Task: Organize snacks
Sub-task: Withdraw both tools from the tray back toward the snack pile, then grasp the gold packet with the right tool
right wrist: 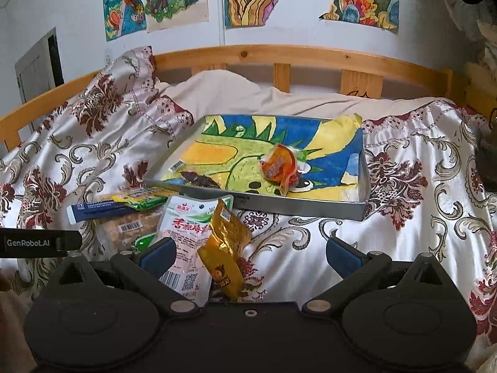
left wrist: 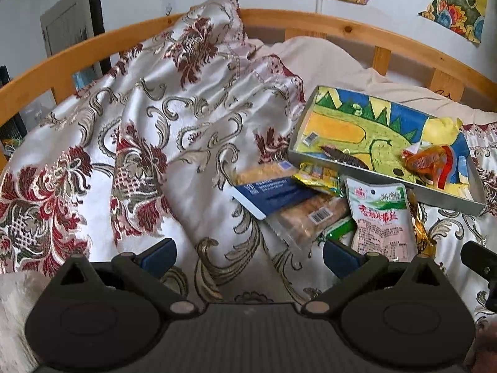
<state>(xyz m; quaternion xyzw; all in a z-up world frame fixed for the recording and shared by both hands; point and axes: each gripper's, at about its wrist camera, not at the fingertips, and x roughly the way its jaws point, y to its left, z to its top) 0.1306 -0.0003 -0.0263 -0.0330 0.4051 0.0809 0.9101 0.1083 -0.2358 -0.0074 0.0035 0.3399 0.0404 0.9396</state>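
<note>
Left tool (left wrist: 248, 256): fingers apart, empty, over the bedspread (left wrist: 139, 143).
Right tool (right wrist: 248, 256): fingers apart, empty; white packet (right wrist: 186, 236) and yellow packet (right wrist: 225, 248) lie between them, not gripped.
Tray (right wrist: 298, 206): ahead of the right tool, on the bed.
Done: orange packet (right wrist: 279, 166) and a dark snack (right wrist: 200, 180) lie in the tray.
Left: heap ahead-left of the right tool, including the blue packet (right wrist: 102, 209) and biscuit pack (right wrist: 124, 228), remains outside.
Progress: judged under half.

Wooden bed rail (right wrist: 264, 52), floral quilt (left wrist: 139, 143), drawings (right wrist: 155, 0) on white wall.
</note>
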